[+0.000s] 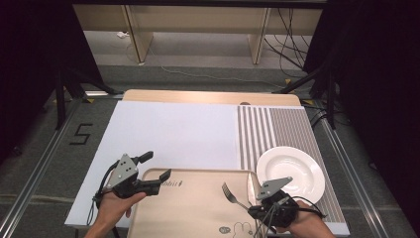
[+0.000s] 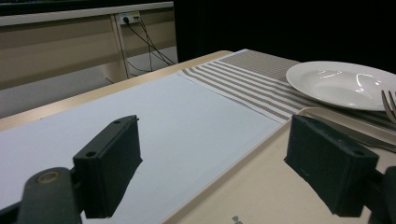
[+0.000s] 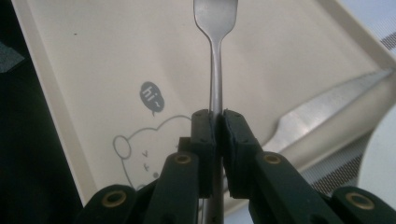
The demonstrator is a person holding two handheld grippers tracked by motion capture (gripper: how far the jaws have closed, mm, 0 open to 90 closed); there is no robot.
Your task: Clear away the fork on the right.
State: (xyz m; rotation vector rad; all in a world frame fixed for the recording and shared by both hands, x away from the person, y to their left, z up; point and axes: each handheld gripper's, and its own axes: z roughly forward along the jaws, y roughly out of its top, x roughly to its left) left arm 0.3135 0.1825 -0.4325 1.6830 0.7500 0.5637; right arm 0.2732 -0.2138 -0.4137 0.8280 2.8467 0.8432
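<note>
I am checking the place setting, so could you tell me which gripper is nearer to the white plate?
Right. The right gripper, shut on the fork, sits just beside the plate; the left gripper is across the tray.

High view overhead, claw cameras close, tray [image 1: 198, 208] shared

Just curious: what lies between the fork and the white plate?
In the right gripper view, a knife lies along the tray's rim, between the fork and the white plate.

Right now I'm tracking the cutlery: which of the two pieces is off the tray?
The silver metal fork, clamped in the right tool; the silver knife lies along the beige tray's edge.
</note>
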